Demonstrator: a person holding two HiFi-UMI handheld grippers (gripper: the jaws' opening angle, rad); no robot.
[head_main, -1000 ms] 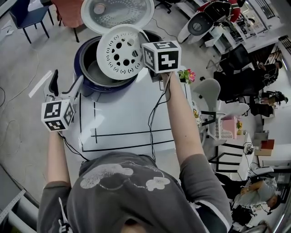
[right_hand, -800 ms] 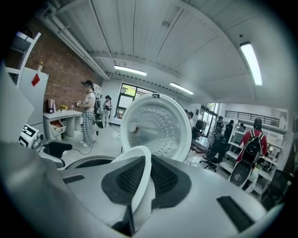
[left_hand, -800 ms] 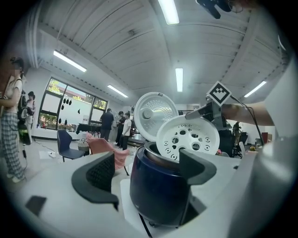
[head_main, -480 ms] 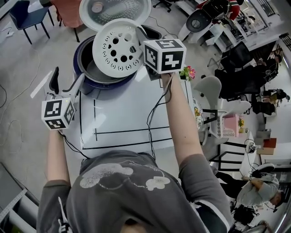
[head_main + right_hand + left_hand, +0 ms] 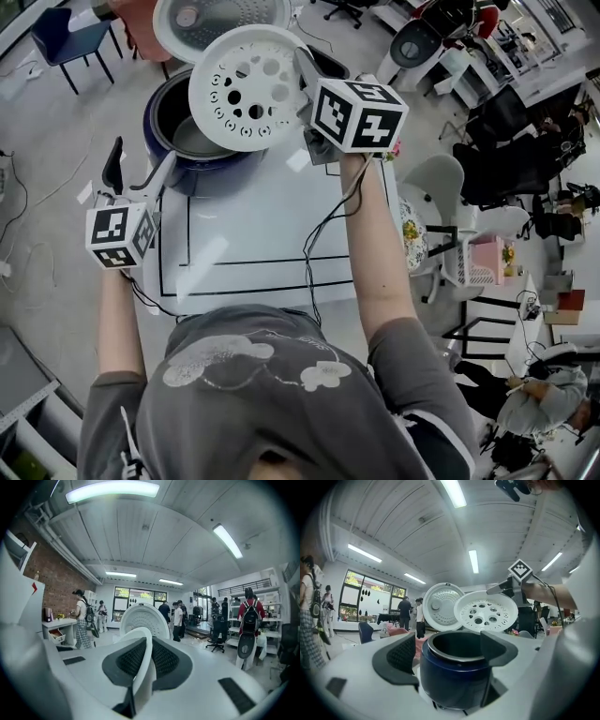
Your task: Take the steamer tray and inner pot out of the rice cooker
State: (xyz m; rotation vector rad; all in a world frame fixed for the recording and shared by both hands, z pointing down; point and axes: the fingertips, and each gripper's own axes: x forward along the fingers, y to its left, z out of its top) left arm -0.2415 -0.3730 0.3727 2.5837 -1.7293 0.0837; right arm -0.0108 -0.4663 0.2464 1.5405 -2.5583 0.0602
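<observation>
Pinching steamer tray [image 5: 248, 89], right gripper [image 5: 147, 660] seemingly clears cooker [image 5: 173, 155].

The steamer tray [image 5: 246, 89] above the rice cooker [image 5: 187, 173] looks like smooth, matt white plastic. The pads [image 5: 161, 660] of the right gripper [image 5: 302, 67] pinching its rim are black and roughly cross-hatched, set in smooth white plastic. The cooker's shell is glossy dark blue and the inner pot [image 5: 183, 131] within it dull grey metal, the table [image 5: 253, 234] under the cooker is smooth, shiny white, and the person's T-shirt [image 5: 272, 394] is soft grey cloth.
</observation>
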